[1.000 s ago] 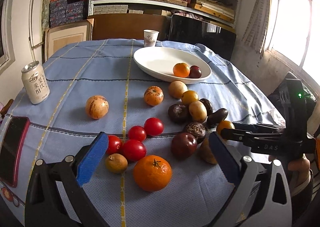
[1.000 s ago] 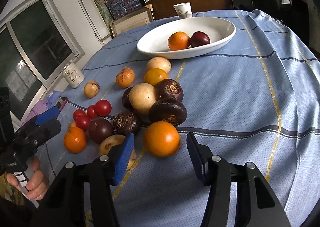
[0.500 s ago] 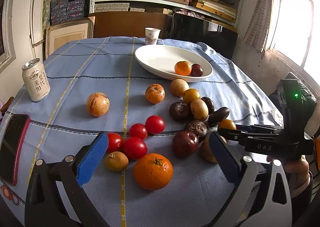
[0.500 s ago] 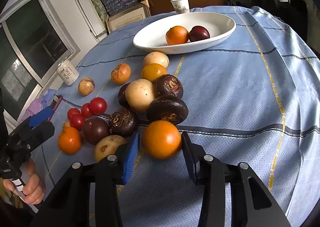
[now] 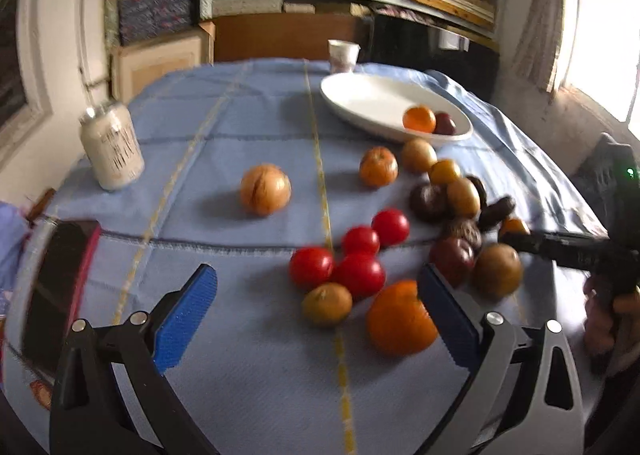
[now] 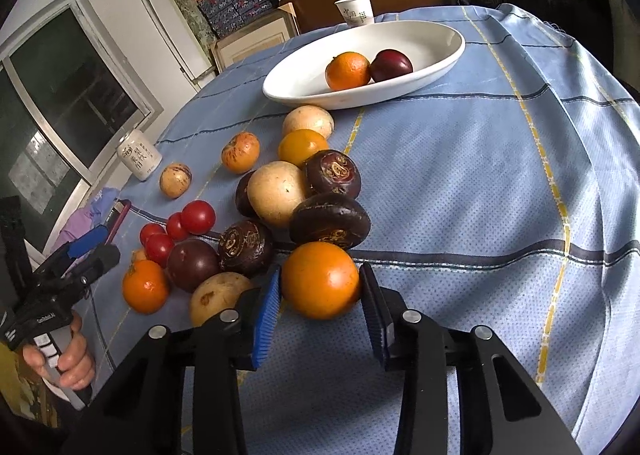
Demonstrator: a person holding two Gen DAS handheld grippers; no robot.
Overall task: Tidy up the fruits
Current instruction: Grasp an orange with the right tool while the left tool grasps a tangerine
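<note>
On blue tablecloth (image 6: 480,159), right tongs (image 6: 320,291) have just closed onto orange fruit (image 6: 320,279); left tongs (image 5: 316,303) gape.

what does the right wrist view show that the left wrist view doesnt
Only the right wrist view: the right gripper with jaws closed on an orange fruit, and the gold print on the dark fruits.

Only the left wrist view: the left gripper's open jaws with nothing between them, and the bright window.

Both: white bowl, paper cup, can, red tomatoes.
</note>
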